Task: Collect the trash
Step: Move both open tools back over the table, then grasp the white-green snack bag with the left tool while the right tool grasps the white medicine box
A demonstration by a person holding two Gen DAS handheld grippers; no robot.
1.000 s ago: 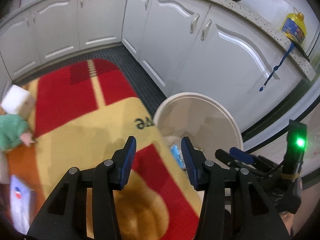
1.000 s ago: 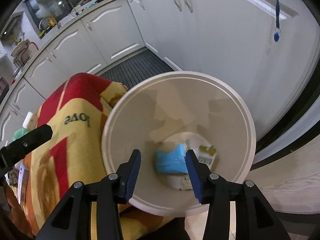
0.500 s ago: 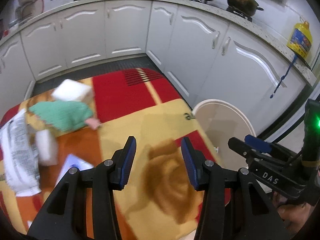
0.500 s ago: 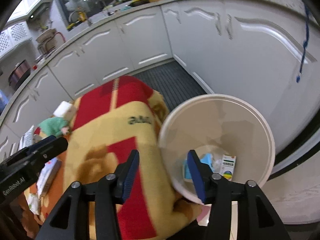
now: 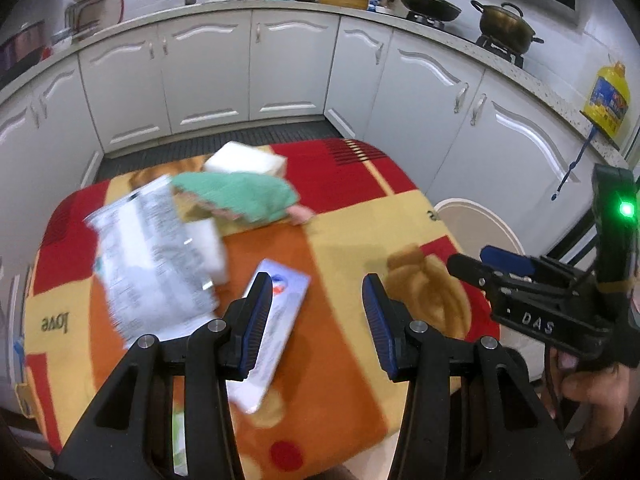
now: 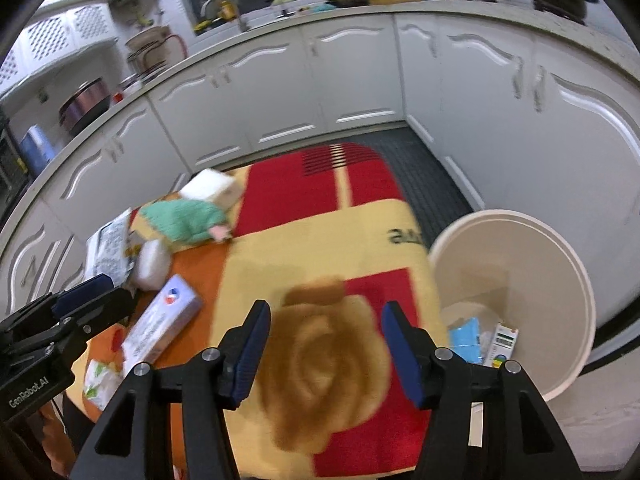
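Both claws are hovering empty over the counter (image 6: 280, 240): left claw (image 5: 316, 320) parted, right claw (image 6: 324, 348) opening beside the bin (image 6: 560, 248).

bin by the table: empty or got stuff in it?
Not empty. The bin stands upright, with a blue packet and a small carton at the bottom.

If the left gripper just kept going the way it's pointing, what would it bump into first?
Probably the long flat box on the blanket, just inside the left gripper's empty jaws; depth is hard to judge.
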